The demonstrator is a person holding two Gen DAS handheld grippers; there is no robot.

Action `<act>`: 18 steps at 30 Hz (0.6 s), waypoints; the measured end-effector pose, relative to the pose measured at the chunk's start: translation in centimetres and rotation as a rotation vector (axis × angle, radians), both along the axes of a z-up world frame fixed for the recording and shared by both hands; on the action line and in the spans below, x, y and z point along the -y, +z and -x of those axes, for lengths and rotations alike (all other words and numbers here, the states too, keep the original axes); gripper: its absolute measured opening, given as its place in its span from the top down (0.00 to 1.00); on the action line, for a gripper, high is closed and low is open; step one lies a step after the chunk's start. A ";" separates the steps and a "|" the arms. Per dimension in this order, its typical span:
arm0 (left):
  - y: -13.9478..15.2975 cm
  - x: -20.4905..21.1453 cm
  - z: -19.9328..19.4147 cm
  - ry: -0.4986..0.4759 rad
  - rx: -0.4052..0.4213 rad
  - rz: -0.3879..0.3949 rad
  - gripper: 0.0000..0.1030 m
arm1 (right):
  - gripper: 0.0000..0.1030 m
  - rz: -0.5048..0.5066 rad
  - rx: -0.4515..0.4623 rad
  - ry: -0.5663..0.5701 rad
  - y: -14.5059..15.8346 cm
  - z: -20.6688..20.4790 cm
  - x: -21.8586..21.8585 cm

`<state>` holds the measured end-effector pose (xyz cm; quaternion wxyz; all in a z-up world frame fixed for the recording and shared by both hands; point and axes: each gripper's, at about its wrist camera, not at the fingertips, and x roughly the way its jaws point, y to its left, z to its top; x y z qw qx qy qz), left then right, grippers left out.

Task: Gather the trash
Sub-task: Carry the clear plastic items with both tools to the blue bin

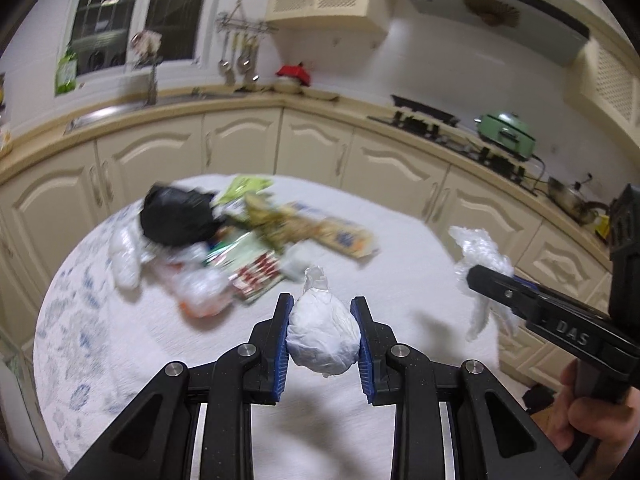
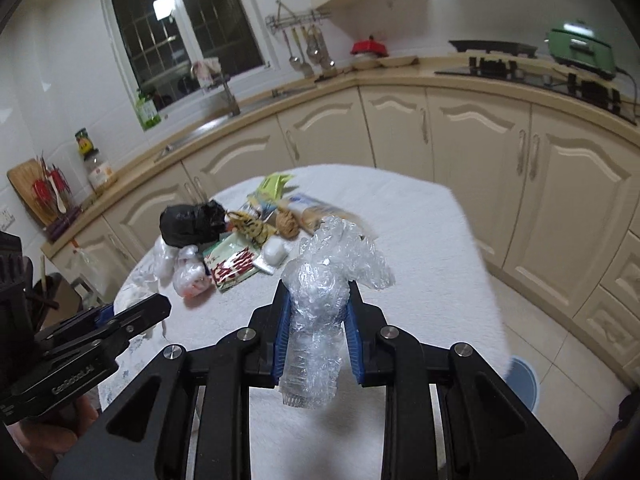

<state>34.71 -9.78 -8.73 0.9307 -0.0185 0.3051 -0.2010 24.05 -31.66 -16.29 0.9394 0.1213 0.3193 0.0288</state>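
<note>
A white wad (image 1: 323,334) is pinched in the left gripper (image 1: 323,320), lower centre; crumpled film (image 2: 320,312) is clamped in the right gripper (image 2: 316,316). Slippage is risked, both held above the counter (image 1: 400,240).

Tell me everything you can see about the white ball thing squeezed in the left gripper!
The white wad looks like crumpled paper or thin plastic, packed into a wrinkled, roughly egg-shaped lump. A small twisted tuft sticks out of its far end. It is pinched between the blue pads of the left gripper, which press on both its sides. It hangs lifted over the white tablecloth, touching nothing else, nearer the camera than the heap of other trash.
</note>
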 end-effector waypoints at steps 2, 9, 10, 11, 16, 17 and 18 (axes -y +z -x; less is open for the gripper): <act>0.6 1.7 0.6 -0.032 0.021 -0.003 0.76 | 0.76 -0.009 0.023 -0.031 0.9 1.6 1.9; 1.0 10.3 2.0 -0.184 0.059 -0.020 0.76 | 0.76 -0.010 0.050 -0.195 1.8 6.8 9.6; 0.9 11.5 2.0 -0.203 0.058 -0.023 0.76 | 0.76 -0.014 0.046 -0.223 1.7 7.5 10.9; 0.7 13.2 2.2 -0.235 0.057 -0.025 0.76 | 0.76 -0.019 0.042 -0.247 1.5 8.0 11.9; -1.1 21.6 2.7 -0.372 0.025 -0.037 0.76 | 0.76 -0.060 0.003 -0.378 -0.8 10.9 18.2; -1.7 23.2 2.8 -0.395 0.016 -0.046 0.76 | 0.76 -0.072 -0.009 -0.398 -1.5 11.3 19.4; -2.2 24.7 2.9 -0.413 0.009 -0.053 0.76 | 0.76 -0.082 -0.022 -0.414 -2.2 11.5 20.3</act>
